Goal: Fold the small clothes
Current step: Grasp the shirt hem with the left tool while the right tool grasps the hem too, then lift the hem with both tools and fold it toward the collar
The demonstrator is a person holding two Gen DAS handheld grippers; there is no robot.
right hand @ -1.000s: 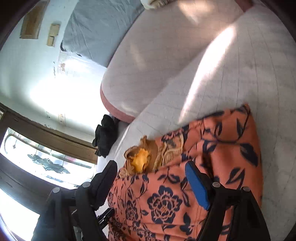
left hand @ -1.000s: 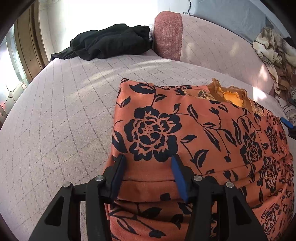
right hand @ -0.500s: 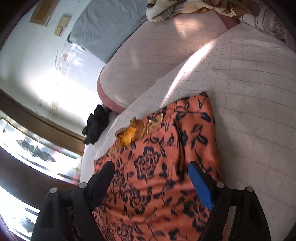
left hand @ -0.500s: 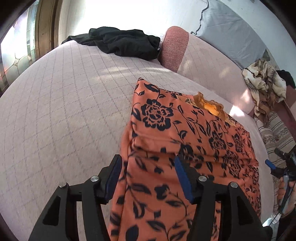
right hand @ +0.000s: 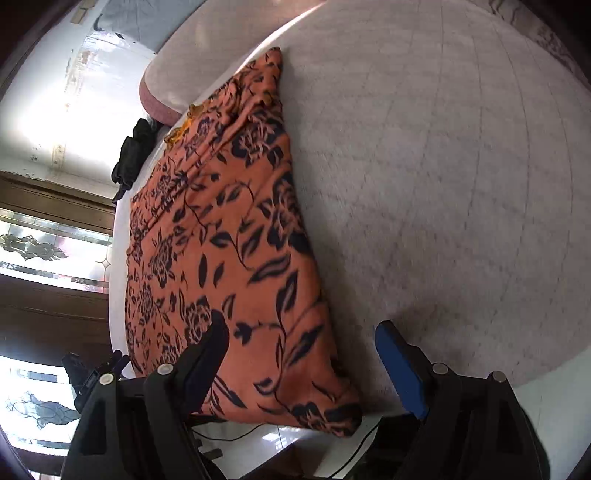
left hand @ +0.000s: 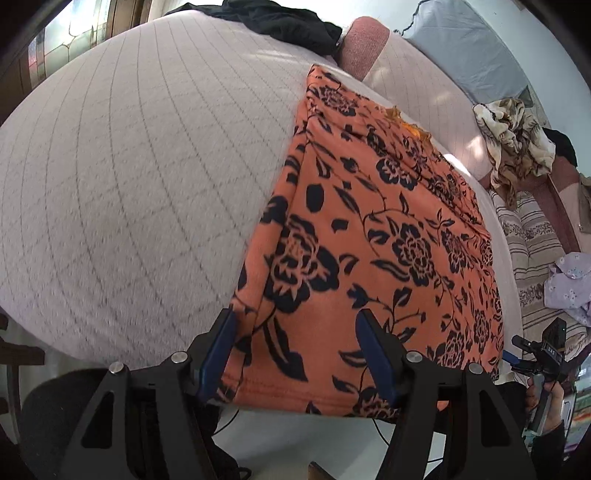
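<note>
So the orange floral garment (left hand: 373, 236) is laid out flat on the quilted pinkish bed (left hand: 140, 177), stretched lengthwise with its near hem hanging right at the bed's front edge. The left gripper (left hand: 297, 349) sits over that near hem with its jaws opening, fabric showing between the blue pads (left hand: 373, 354) but nothing pinched, so it's let go. The right gripper (right hand: 303, 365) is spread wide over the garment's other near corner, also not gripping anything; one finger sits over the cloth, the other over bare bedding. Further back there's a black garment (left hand: 291, 18) bunched by the pink headboard (left hand: 364, 48), plus a crumpled beige patterned cloth (left hand: 513, 136) off to the side.
</note>
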